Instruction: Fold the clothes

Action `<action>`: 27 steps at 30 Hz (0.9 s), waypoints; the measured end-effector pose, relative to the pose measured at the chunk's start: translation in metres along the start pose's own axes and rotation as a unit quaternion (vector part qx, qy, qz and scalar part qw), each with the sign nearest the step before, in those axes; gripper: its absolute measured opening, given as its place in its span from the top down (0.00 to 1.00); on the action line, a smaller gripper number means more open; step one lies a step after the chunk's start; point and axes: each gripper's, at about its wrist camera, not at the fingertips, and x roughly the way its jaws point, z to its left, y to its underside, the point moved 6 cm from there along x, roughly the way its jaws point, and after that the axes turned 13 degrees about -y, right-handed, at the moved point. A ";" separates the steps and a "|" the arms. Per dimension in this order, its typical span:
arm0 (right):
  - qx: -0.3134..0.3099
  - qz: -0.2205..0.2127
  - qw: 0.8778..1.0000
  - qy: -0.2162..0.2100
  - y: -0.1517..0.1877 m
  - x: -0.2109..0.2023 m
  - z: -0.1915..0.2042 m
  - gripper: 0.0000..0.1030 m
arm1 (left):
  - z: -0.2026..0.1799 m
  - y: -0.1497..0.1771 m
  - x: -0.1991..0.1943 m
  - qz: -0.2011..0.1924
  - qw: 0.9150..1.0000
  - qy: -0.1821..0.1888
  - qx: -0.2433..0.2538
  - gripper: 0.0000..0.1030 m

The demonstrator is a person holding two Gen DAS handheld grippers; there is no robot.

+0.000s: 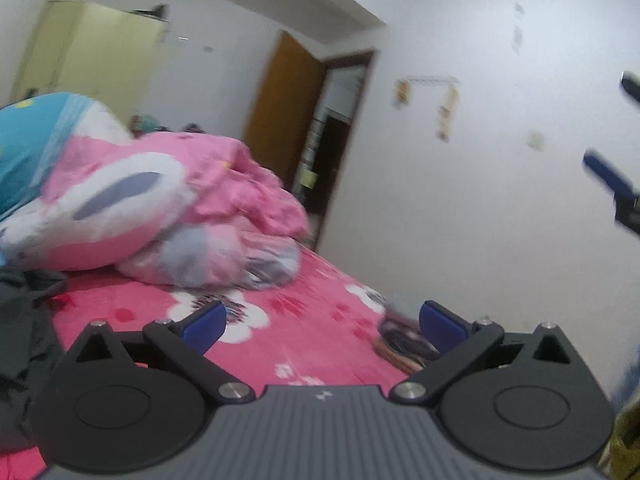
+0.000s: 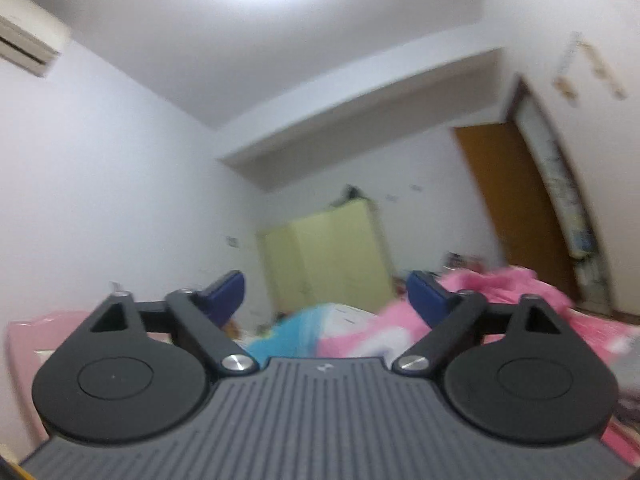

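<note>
My left gripper [image 1: 322,326] is open above the pink flowered bed sheet [image 1: 312,320], its blue pads empty. A dark grey garment [image 1: 24,320] lies crumpled on the bed at the left edge of the left wrist view, to the left of this gripper. My right gripper [image 2: 326,300] is also open and empty, raised and pointing across the room toward the far wall. Its blue fingers [image 1: 604,172] show at the right edge of the left wrist view, high above the bed.
A heaped pink, white and blue quilt [image 1: 152,208] fills the far side of the bed. Behind it stand a yellow-green wardrobe [image 2: 328,260] and an open brown door [image 1: 280,116]. A dark patterned item [image 1: 400,340] lies at the bed's right edge.
</note>
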 end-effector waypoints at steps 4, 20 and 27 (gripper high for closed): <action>0.045 0.067 0.986 0.146 0.042 -0.048 -0.039 0.07 | -0.030 0.013 0.010 0.017 1.000 -0.002 0.014 0.00; 0.045 0.235 0.876 0.420 0.113 -0.119 -0.083 0.01 | -0.139 0.058 0.046 0.074 0.991 -0.021 0.112 0.00; 0.034 0.221 0.853 0.471 0.117 -0.114 -0.111 0.01 | -0.152 0.066 0.052 0.071 0.989 -0.015 0.131 0.00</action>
